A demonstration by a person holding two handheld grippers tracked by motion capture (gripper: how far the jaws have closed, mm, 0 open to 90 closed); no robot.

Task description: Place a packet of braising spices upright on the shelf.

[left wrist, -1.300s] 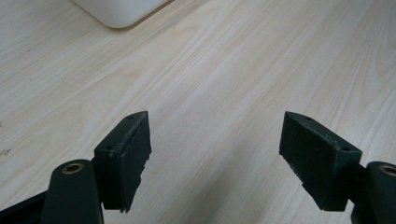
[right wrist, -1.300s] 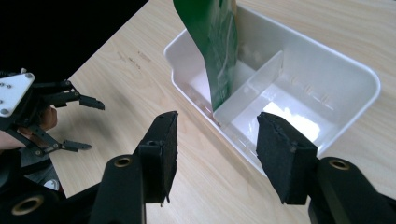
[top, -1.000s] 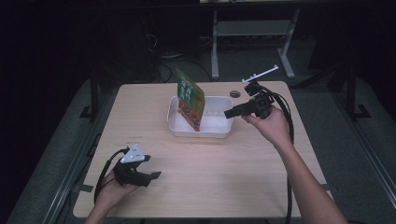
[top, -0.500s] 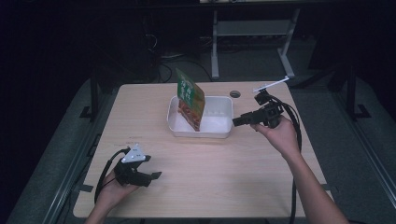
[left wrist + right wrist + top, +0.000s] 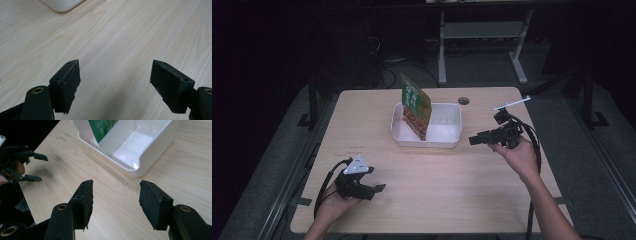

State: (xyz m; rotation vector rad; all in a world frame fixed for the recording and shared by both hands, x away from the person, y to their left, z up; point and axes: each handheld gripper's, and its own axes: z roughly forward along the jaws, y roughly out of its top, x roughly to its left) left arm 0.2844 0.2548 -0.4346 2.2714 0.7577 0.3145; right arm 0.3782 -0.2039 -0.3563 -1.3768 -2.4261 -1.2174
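White tray holds upright packet (high view).

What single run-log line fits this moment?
left gripper: open, empty | right gripper: open, empty | packet: upright in white tub

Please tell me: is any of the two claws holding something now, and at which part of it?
Nothing is held. The left claw and the right claw are both open over bare table. The packet stands in the white tub, untouched.
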